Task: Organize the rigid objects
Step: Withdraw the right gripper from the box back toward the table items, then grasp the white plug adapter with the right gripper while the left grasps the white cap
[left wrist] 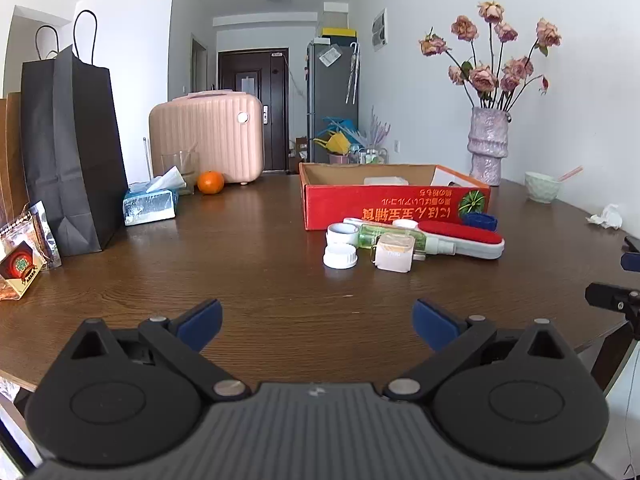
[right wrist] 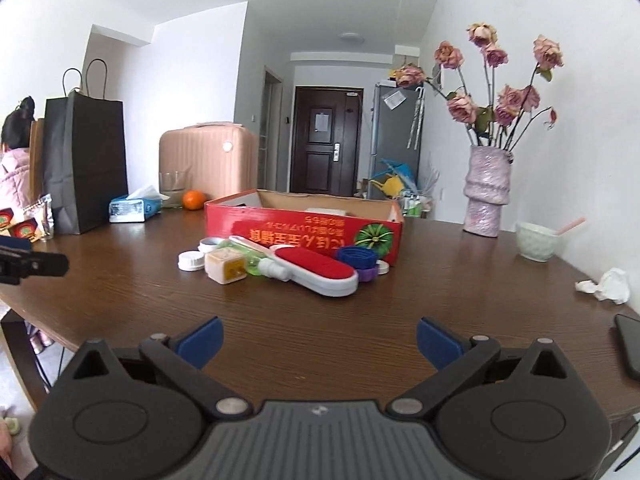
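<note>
A red cardboard box (left wrist: 384, 202) (right wrist: 280, 226) lies open on the brown table (left wrist: 248, 264) (right wrist: 360, 312). Before it sits a heap of small items: a red-and-white lint brush (left wrist: 464, 236) (right wrist: 320, 270), a green bottle (left wrist: 384, 237), a cream square jar (left wrist: 394, 255) (right wrist: 225, 265), white lids (left wrist: 340, 257) (right wrist: 191, 261) and a blue cap (left wrist: 480, 221) (right wrist: 356, 258). My left gripper (left wrist: 318, 326) is open over the near table edge, short of the heap, nothing between its blue pads. My right gripper (right wrist: 319, 340) is open too, empty, facing the lint brush.
At the left stand a black paper bag (left wrist: 68, 152), snack packets (left wrist: 24, 256), a tissue pack (left wrist: 150, 204), an orange (left wrist: 211, 182) and a pink case (left wrist: 208, 136). On the right are a vase of dried roses (right wrist: 486, 192), a bowl (right wrist: 536, 242), crumpled tissue (right wrist: 608, 286) and a phone (right wrist: 628, 344).
</note>
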The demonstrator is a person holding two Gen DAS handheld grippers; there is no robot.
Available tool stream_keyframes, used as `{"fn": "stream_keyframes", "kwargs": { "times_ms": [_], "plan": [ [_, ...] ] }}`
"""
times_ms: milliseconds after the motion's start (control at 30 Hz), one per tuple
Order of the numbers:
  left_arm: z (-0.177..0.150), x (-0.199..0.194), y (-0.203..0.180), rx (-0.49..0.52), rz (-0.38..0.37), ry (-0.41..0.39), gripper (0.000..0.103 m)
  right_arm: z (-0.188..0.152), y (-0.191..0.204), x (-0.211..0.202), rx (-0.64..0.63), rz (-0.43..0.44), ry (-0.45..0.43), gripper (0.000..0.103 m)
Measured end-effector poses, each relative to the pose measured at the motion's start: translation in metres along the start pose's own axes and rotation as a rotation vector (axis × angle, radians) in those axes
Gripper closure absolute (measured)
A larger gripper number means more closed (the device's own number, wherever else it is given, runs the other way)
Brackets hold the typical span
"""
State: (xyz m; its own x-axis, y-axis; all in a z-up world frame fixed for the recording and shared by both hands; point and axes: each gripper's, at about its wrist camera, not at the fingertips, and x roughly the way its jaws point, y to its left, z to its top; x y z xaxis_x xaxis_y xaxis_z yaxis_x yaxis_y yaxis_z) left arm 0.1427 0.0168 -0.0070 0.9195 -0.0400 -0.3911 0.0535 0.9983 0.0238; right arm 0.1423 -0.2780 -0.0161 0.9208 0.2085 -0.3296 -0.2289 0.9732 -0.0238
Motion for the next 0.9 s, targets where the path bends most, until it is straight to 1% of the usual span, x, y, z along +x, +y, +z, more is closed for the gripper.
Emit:
{"fn": "stream_keyframes", "kwargs": {
  "times_ms": [100, 167, 233, 367, 467, 533, 633, 667, 733, 767, 800, 833, 900],
  "plan": [
    [0.000, 0.011, 0.000, 0.007, 0.009, 0.016, 0.000, 0.002, -0.004, 0.011, 0.059, -0.003, 0.022, 0.003],
    [0.001, 0.022, 0.003, -0.007, 0.007, 0.038, 0.000, 0.003, -0.009, 0.021, 0.099, 0.007, 0.041, 0.007],
    [0.003, 0.033, 0.005, -0.020, 0.002, 0.057, 0.000, 0.004, -0.011, 0.031, 0.106, 0.023, 0.057, 0.009],
    [0.006, 0.056, 0.009, -0.038, -0.005, 0.089, 0.000, 0.011, -0.003, 0.053, 0.077, 0.082, 0.081, 0.015],
    [0.013, 0.072, 0.013, -0.049, -0.015, 0.108, 0.000, 0.024, 0.009, 0.077, 0.048, 0.128, 0.095, 0.019],
    [0.018, 0.081, 0.016, -0.049, -0.011, 0.114, 0.000, 0.035, 0.020, 0.098, 0.009, 0.155, 0.104, 0.020],
    [0.025, 0.094, 0.021, -0.037, 0.017, 0.119, 0.000, 0.052, 0.038, 0.133, -0.051, 0.213, 0.104, 0.024],
    [0.027, 0.097, 0.023, -0.035, 0.020, 0.118, 0.000, 0.057, 0.044, 0.146, -0.063, 0.234, 0.108, 0.027],
    [0.029, 0.102, 0.027, -0.035, 0.024, 0.122, 0.000, 0.067, 0.053, 0.172, -0.061, 0.273, 0.127, 0.029],
    [0.030, 0.105, 0.029, -0.037, 0.023, 0.126, 0.001, 0.071, 0.059, 0.183, -0.058, 0.290, 0.134, 0.032],
    [0.030, 0.108, 0.032, -0.041, 0.020, 0.133, 0.002, 0.074, 0.063, 0.193, -0.062, 0.303, 0.134, 0.033],
    [0.031, 0.112, 0.034, -0.047, 0.017, 0.144, 0.004, 0.075, 0.068, 0.202, -0.069, 0.306, 0.139, 0.036],
    [0.032, 0.120, 0.038, -0.062, 0.012, 0.163, 0.007, 0.074, 0.075, 0.218, -0.065, 0.295, 0.163, 0.038]
  ]
}}
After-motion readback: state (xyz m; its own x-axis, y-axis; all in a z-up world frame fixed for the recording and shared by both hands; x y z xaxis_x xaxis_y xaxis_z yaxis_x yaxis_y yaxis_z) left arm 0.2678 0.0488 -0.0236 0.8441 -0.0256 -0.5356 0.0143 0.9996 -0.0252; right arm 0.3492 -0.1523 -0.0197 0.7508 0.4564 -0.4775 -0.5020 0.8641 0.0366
